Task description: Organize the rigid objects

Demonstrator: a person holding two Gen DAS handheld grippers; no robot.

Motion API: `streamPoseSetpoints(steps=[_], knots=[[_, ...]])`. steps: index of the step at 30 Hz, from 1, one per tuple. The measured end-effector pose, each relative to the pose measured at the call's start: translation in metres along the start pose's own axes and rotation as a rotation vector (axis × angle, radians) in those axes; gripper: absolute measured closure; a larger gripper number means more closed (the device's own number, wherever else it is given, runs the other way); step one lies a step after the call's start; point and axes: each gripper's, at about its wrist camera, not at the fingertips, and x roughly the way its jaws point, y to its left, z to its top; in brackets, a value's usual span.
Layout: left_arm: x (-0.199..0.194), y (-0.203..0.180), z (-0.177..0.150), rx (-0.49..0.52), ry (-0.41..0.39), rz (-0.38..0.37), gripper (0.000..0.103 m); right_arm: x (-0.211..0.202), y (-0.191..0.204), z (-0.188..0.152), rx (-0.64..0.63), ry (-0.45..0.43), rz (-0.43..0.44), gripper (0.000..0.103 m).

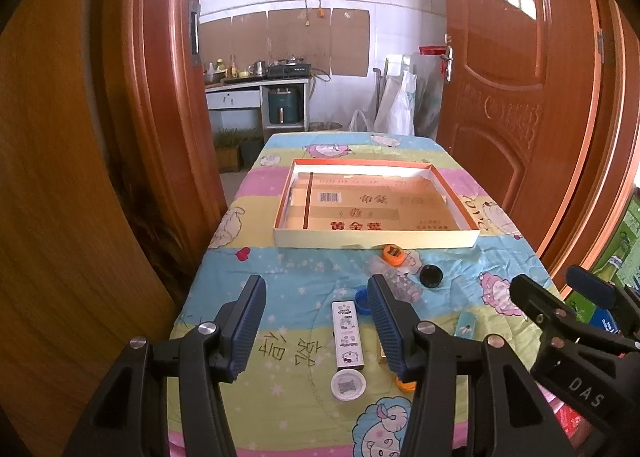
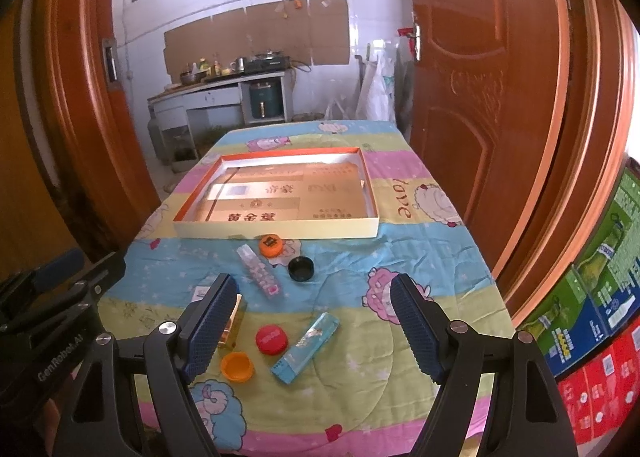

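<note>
A desk (image 2: 420,269) draped in a pastel cartoon quilt fills the middle of both views, with a shallow orange-rimmed tray (image 2: 276,231) lying flat toward its far end, holding only its printed lining. Nearer the bottom of the frame the small things lie loose on the quilt — a long white box (image 1: 348,335), a light-blue packet (image 2: 306,347), a clear bottle (image 2: 258,271) on its side, then caps: red (image 2: 272,340), orange (image 2: 238,366), black (image 2: 301,268), and another orange one (image 2: 271,246) just in front of the tray. The left tongs (image 1: 316,323) hover wide apart above the white box; the right tongs (image 2: 312,321) stand equally wide over the red cap and packet — neither touches anything.
</note>
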Motion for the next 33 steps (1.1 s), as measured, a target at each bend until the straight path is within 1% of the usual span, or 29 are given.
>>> streamPoseSetpoints(steps=[8,12,14,17,18,22,26,31,32,33], knots=[[0.021,0.017,-0.005,-0.034,0.049,-0.006,0.050,0.018,-0.012,-0.005,0.026,0.031,-0.022,0.023],[0.037,0.032,-0.010,-0.075,0.091,-0.027,0.050,0.028,-0.019,-0.008,0.048,0.056,-0.031,0.023],[0.044,0.033,-0.016,-0.076,0.112,-0.045,0.050,0.035,-0.022,-0.011,0.054,0.072,-0.035,0.023],[0.049,0.028,-0.029,-0.048,0.126,-0.084,0.050,0.045,-0.025,-0.016,0.057,0.096,-0.040,0.023],[0.050,0.022,-0.037,-0.020,0.134,-0.108,0.050,0.048,-0.027,-0.018,0.058,0.105,-0.043,0.023],[0.053,0.006,-0.060,0.042,0.157,-0.167,0.050,0.055,-0.031,-0.025,0.061,0.129,-0.037,0.023],[0.056,-0.001,-0.076,0.066,0.164,-0.196,0.050,0.061,-0.035,-0.033,0.069,0.155,-0.028,0.023],[0.065,-0.004,-0.080,0.080,0.183,-0.204,0.050,0.065,-0.037,-0.037,0.071,0.173,-0.023,0.023],[0.068,-0.004,-0.082,0.081,0.192,-0.202,0.053,0.064,-0.037,-0.037,0.070,0.172,-0.023,0.023],[0.071,-0.004,-0.084,0.081,0.201,-0.202,0.059,0.064,-0.037,-0.037,0.069,0.172,-0.023,0.023]])
